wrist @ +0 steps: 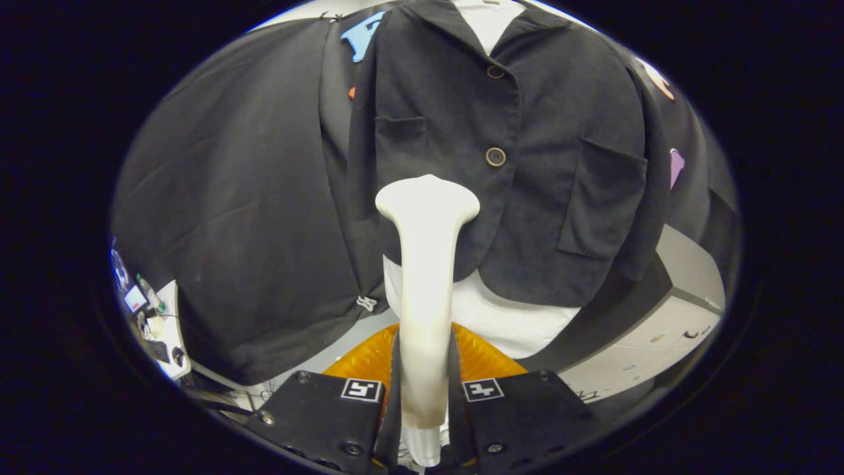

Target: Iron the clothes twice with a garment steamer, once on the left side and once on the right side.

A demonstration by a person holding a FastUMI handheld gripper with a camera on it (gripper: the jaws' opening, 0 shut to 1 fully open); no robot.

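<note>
The gripper (425, 396) has its 2 fingers (330, 412) clamped on the handle of a cream garment steamer (425, 264), one finger pressing each side of the handle low down. The steamer stands upright between the fingers and rises ahead of them, widening into a flat, flared head at its top. That head sits against or just in front of the lower part of a dark button-front jacket (527, 152); whether it touches the cloth cannot be told. The head is on the jacket panel with the smaller chest pocket (400, 128), just below that pocket and beside the lower of the 2 brown buttons (495, 156).

The jacket hangs on a white mannequin torso (514, 320), whose white surface shows at the open collar and below the jacket's hem. The other panel carries a larger patch pocket (603, 198). An orange ribbed object (369, 359) lies just beyond the fingers at the mannequin's base. Off to one side, a white desk (168, 330) holds small cluttered items near its edge.
</note>
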